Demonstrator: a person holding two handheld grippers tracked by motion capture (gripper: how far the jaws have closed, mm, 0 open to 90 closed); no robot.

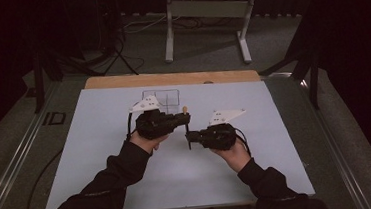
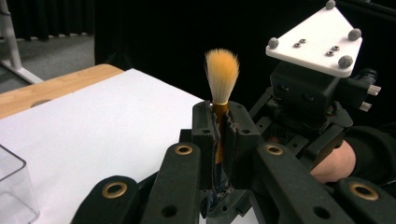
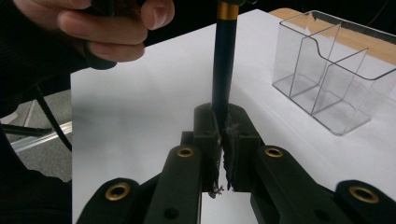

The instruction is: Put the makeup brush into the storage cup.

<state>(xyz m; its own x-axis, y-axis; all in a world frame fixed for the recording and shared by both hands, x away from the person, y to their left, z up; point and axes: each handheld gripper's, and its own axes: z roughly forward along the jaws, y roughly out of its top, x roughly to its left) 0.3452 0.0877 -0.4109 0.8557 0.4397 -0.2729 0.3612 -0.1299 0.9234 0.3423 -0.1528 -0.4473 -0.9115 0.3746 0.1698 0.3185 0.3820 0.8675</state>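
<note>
A small brush with pale orange bristles (image 2: 222, 70), a gold ferrule and a dark handle (image 3: 220, 70) stands upright between my two grippers. My left gripper (image 2: 223, 135) is shut on it at the ferrule, with the bristles sticking up above the pads. My right gripper (image 3: 223, 140) is shut on the lower end of the handle. In the high view the brush (image 1: 186, 115) stands above the middle of the white sheet, the left gripper (image 1: 184, 118) coming in from the left and the right gripper (image 1: 192, 138) from the right, a little lower.
A clear plastic organiser (image 3: 331, 70) with several compartments stands on the white sheet (image 1: 102, 156), just beyond the grippers (image 1: 161, 99). A wooden table edge (image 1: 171, 79) runs along the far side. Desk legs and dark floor lie beyond.
</note>
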